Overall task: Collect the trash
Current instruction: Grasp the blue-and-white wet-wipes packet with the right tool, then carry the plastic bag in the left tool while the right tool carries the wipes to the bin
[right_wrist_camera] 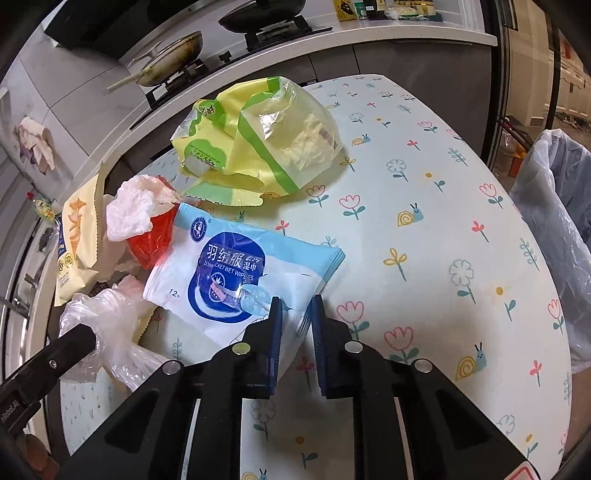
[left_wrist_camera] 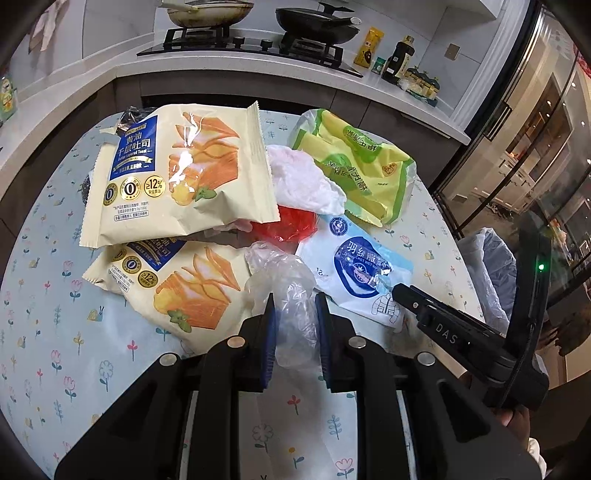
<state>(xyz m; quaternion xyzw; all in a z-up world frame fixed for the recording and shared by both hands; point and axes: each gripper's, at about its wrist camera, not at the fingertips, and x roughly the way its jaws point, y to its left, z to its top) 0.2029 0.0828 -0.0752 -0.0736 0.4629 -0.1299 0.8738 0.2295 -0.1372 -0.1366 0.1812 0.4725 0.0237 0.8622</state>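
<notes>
The left gripper (left_wrist_camera: 294,325) sits low over the bench (left_wrist_camera: 55,332), which is covered in a pale cloth printed with flowers and snails; its jaws stand partly apart with a crumpled clear plastic bag (left_wrist_camera: 284,291) between the blue pads, the film touching both pads, though whether it is firmly pinched cannot be told. The right gripper (right_wrist_camera: 297,317) has its jaws narrowly apart with the near edge of a white and blue wet-wipes pouch (right_wrist_camera: 236,269) lying between them; the pads flank that edge, and a firm clamp cannot be confirmed. The pouch lies flat on the bench, its resealable flap peeled up near the left pad. The remaining trash is heaped on the far side of the bench: two cream toast wrappers with blue labels (left_wrist_camera: 177,177), one overlapping the other; a crumpled white tissue (left_wrist_camera: 303,181) resting on a red translucent plastic piece (left_wrist_camera: 291,225); and a yellow-green plastic food bag (left_wrist_camera: 354,166), just beyond the pouch. A bin lined with a translucent grey bag (right_wrist_camera: 557,206) stands off the right edge of the bench. Beyond the bench runs a kitchen counter carrying a gas hob (left_wrist_camera: 251,44) with a pale frying pan (left_wrist_camera: 210,13) and a dark frying pan (left_wrist_camera: 317,22), with sauce bottles (left_wrist_camera: 399,59) to the right.
</notes>
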